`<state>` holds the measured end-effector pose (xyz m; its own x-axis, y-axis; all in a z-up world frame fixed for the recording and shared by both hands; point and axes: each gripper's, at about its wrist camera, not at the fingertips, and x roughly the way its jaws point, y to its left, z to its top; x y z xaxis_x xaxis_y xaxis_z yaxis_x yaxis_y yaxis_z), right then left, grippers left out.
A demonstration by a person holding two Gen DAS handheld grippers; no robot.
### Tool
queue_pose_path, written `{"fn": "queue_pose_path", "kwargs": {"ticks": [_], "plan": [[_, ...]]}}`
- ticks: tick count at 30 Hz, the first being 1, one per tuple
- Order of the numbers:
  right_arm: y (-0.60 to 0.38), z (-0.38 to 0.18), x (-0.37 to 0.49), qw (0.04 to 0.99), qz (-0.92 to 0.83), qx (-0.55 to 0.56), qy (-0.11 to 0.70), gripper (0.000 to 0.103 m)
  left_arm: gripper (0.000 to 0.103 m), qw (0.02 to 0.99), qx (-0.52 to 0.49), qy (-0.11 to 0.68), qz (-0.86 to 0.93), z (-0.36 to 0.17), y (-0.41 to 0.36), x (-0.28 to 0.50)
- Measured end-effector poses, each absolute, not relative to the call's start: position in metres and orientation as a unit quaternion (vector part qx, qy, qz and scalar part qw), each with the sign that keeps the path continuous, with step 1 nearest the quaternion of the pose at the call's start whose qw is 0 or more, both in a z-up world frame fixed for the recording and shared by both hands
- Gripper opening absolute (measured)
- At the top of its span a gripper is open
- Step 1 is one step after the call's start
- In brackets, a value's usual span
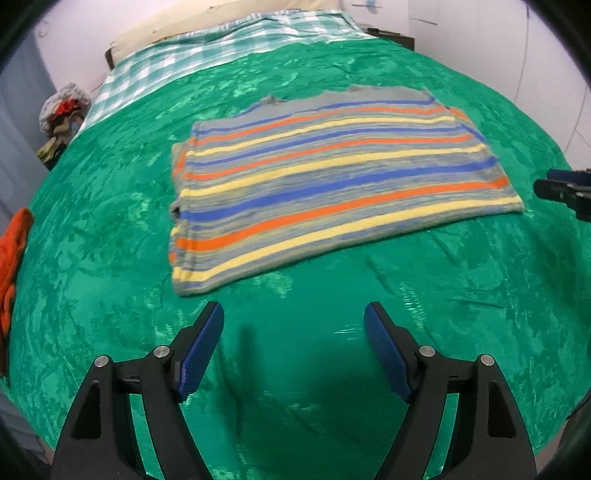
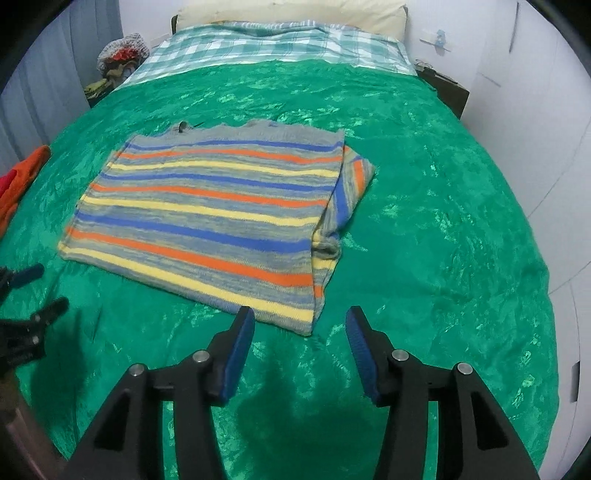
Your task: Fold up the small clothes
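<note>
The left tongs (image 1: 293,317), black-armed with blue ribbed pads, stand wide apart and hold nothing, hovering over the shiny green bedspread (image 1: 110,258) just short of the near edge of the striped knit garment (image 1: 332,177), a grey piece with blue, orange and yellow bands. The right tongs (image 2: 300,321) are likewise spread wide and empty, their left pad close to the garment's near right corner without gripping it. The garment lies flat on the bedspread in a roughly rectangular folded shape; in the right wrist view a sleeve or side panel is tucked along its right edge, with stripes running the other way. Seen from the left wrist camera, the right tongs poke in beside the garment's right edge, apart from it. To the garment's left, at the edge of the bed, lies a crumpled orange cloth (image 1: 13,266). Beyond the garment, a teal-and-white checked sheet (image 2: 266,40) covers the head of the bed, with a cream pillow (image 2: 295,13) past it. Off the far left corner, beyond the garment, sits a heap of mixed clothes (image 1: 62,110).
</note>
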<state>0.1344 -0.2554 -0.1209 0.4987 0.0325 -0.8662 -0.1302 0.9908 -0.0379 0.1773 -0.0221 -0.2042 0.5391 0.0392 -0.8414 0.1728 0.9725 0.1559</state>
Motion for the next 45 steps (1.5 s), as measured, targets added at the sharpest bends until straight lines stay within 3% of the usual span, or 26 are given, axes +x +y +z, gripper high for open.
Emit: {"fn": "queue_pose_path", "kwargs": {"ticks": [24, 35, 40, 45], "plan": [[-0.264, -0.117, 0.152, 0.868, 0.022, -0.081, 0.489, 0.052, 0.081, 0.868, 0.154, 0.468, -0.07, -0.207, -0.068, 0.18], [-0.277, -0.119, 0.18, 0.866, 0.027, -0.103, 0.488, 0.052, 0.081, 0.862, 0.178, 0.455, -0.131, -0.211, -0.125, 0.194], [-0.323, -0.11, 0.223, 0.872, 0.051, -0.051, 0.484, 0.054, 0.08, 0.865, 0.19, 0.427, -0.186, -0.215, -0.172, 0.21], [-0.375, -0.14, 0.29, 0.822, 0.156, 0.101, 0.538, 0.059, 0.08, 0.855, 0.184, 0.426, -0.232, -0.232, -0.216, 0.229]]}}
